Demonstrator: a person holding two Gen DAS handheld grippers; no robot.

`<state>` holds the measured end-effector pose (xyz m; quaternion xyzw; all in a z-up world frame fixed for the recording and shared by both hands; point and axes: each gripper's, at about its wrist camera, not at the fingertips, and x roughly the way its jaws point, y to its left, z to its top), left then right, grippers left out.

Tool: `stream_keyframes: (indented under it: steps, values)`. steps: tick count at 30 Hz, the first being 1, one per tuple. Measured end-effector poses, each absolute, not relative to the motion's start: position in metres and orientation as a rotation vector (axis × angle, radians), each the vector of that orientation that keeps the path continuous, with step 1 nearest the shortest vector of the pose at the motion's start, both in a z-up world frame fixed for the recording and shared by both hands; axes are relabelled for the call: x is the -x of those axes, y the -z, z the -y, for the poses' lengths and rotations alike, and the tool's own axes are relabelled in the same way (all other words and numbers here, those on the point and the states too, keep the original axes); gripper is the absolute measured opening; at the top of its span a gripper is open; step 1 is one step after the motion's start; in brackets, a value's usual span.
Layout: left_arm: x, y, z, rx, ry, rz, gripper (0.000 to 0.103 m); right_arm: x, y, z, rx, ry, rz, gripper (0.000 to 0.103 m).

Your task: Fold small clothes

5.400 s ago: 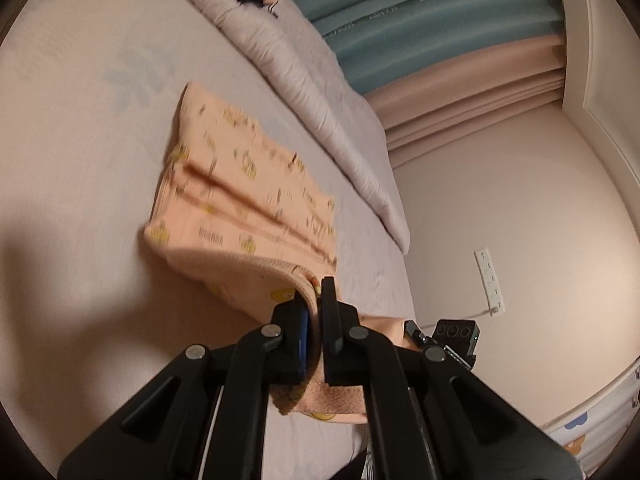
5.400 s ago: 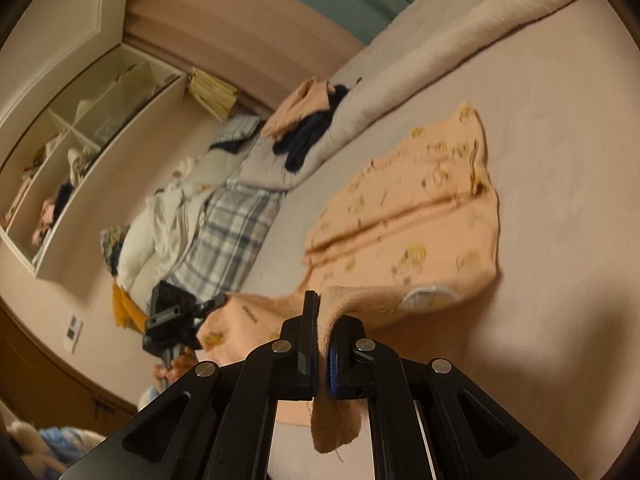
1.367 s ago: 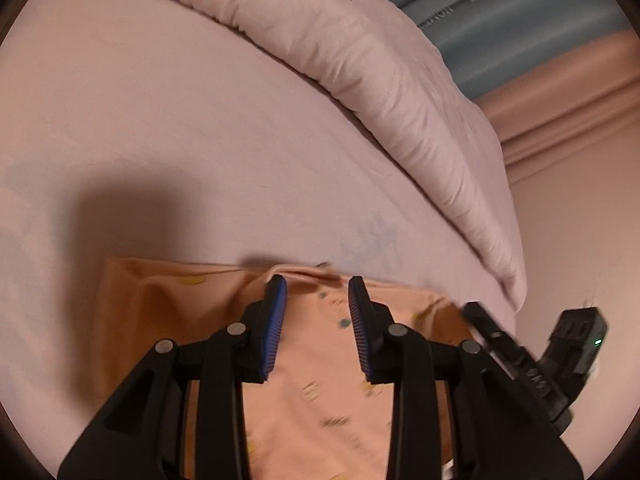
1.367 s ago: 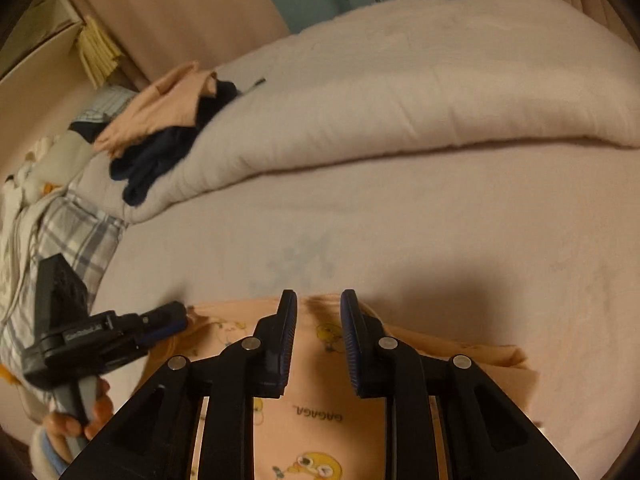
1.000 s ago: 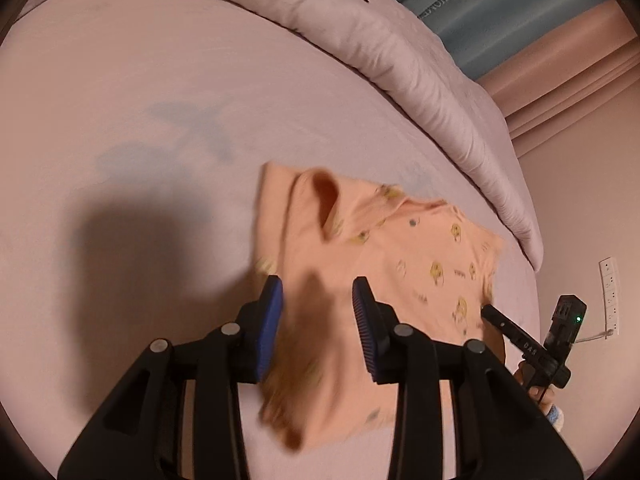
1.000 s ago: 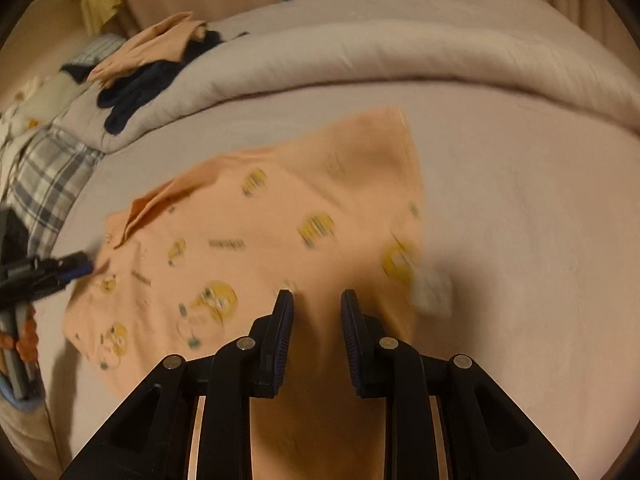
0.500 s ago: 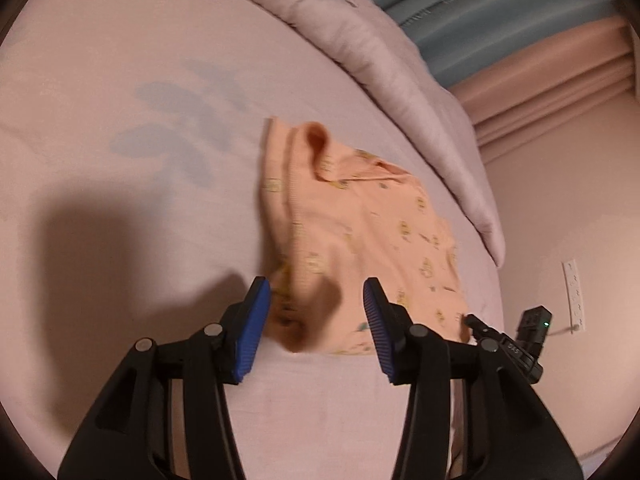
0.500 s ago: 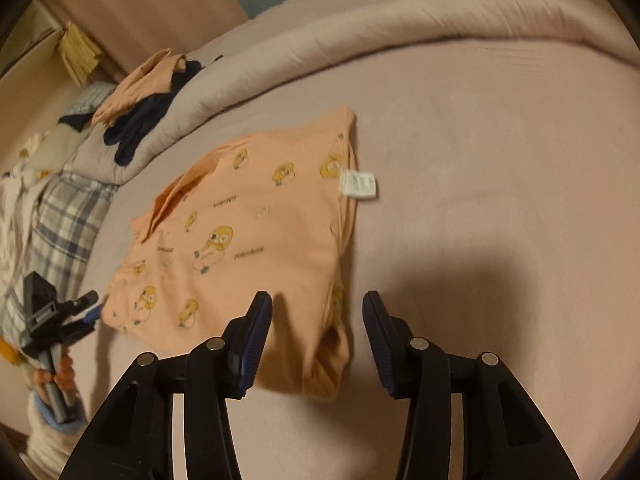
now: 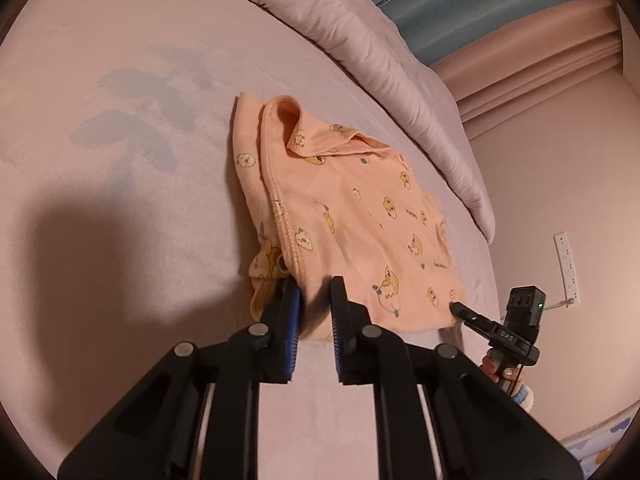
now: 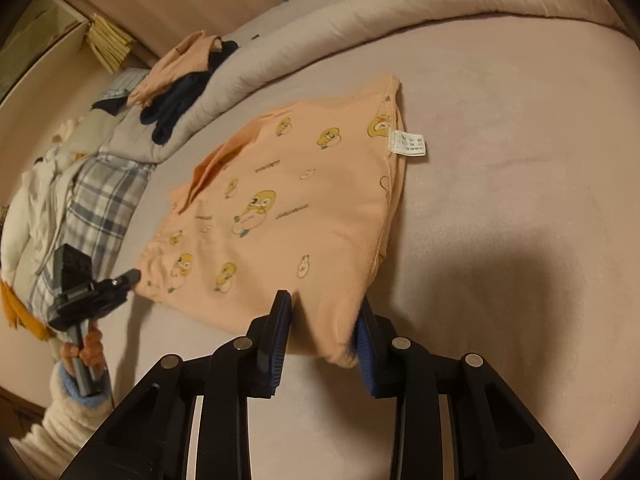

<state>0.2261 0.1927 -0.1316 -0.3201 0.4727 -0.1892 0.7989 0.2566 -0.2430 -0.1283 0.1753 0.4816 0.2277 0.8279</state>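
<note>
Peach garment (image 9: 352,216) with its duck print lies on the bed (image 9: 120,80), already doubled into a rough rectangle, so I judge the folding partly done, with at least one more fold to go. My left tool (image 9: 314,312) straddles its near corner, jaws closing on the cloth between them but not yet pressing. My right tool (image 10: 324,320) straddles the other near corner, also closing, not yet gripping.
</note>
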Motion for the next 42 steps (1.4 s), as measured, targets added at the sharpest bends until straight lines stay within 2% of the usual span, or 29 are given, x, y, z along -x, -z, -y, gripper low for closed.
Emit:
stream_keyframes:
  steps: [2, 4, 8, 9, 11, 12, 13, 14, 17, 21, 26, 27, 28, 29, 30, 31, 37, 42]
  values:
    - [-0.229, 0.133, -0.194, 0.710, 0.404, -1.020, 0.021, -0.261, 0.128, 0.243, -0.358, -0.429, -1.021, 0.034]
    - [-0.232, 0.132, -0.192, 0.700, 0.393, -1.022, 0.020, -0.266, 0.127, 0.246, -0.363, -0.403, -1.004, 0.034]
    - [-0.234, 0.127, -0.189, 0.678, 0.379, -1.013, 0.017, -0.271, 0.124, 0.242, -0.339, -0.404, -0.990, 0.034]
    - [-0.233, 0.126, -0.188, 0.675, 0.383, -1.006, 0.012, -0.271, 0.122, 0.240, -0.318, -0.396, -0.984, 0.034]
    - [-0.231, 0.123, -0.188, 0.655, 0.377, -0.993, 0.010, -0.270, 0.117, 0.238, -0.308, -0.416, -0.957, 0.033]
    - [-0.229, 0.122, -0.187, 0.650, 0.390, -0.985, 0.009, -0.268, 0.114, 0.238, -0.304, -0.427, -0.944, 0.029]
    - [-0.227, 0.122, -0.188, 0.650, 0.392, -0.979, 0.008, -0.268, 0.114, 0.236, -0.290, -0.438, -0.944, 0.013]
    - [-0.224, 0.122, -0.189, 0.657, 0.394, -0.968, 0.007, -0.268, 0.115, 0.233, -0.272, -0.442, -0.952, 0.008]
    - [-0.213, 0.120, -0.196, 0.695, 0.431, -0.907, 0.005, -0.263, 0.116, 0.230, -0.257, -0.487, -0.956, 0.006]
    - [-0.191, 0.114, -0.208, 0.723, 0.482, -0.812, 0.004, -0.236, 0.098, 0.233, -0.237, -0.542, -0.870, 0.006]
    - [-0.181, 0.133, -0.214, 0.707, 0.418, -0.893, 0.004, -0.238, 0.117, 0.237, -0.144, -0.447, -0.987, 0.006]
    - [-0.180, 0.135, -0.214, 0.706, 0.407, -0.899, 0.004, -0.242, 0.123, 0.238, -0.128, -0.413, -1.013, 0.008]
    - [-0.179, 0.134, -0.215, 0.704, 0.391, -0.901, 0.005, -0.245, 0.127, 0.240, -0.135, -0.398, -1.032, 0.017]
    - [-0.178, 0.132, -0.217, 0.687, 0.360, -0.904, 0.004, -0.246, 0.127, 0.244, -0.161, -0.380, -1.040, 0.033]
    - [-0.176, 0.127, -0.220, 0.665, 0.327, -0.899, 0.001, -0.246, 0.124, 0.247, -0.175, -0.361, -1.034, 0.039]
    - [-0.175, 0.119, -0.224, 0.636, 0.295, -0.881, 0.003, -0.245, 0.120, 0.250, -0.182, -0.348, -1.017, 0.042]
    - [-0.190, 0.083, -0.221, 0.563, 0.313, -0.829, 0.005, -0.237, 0.091, 0.249, -0.114, -0.323, -0.885, 0.042]
    - [-0.240, 0.097, -0.154, 0.526, 0.474, -0.949, 0.005, -0.262, 0.096, 0.206, -0.126, -0.456, -0.885, 0.041]
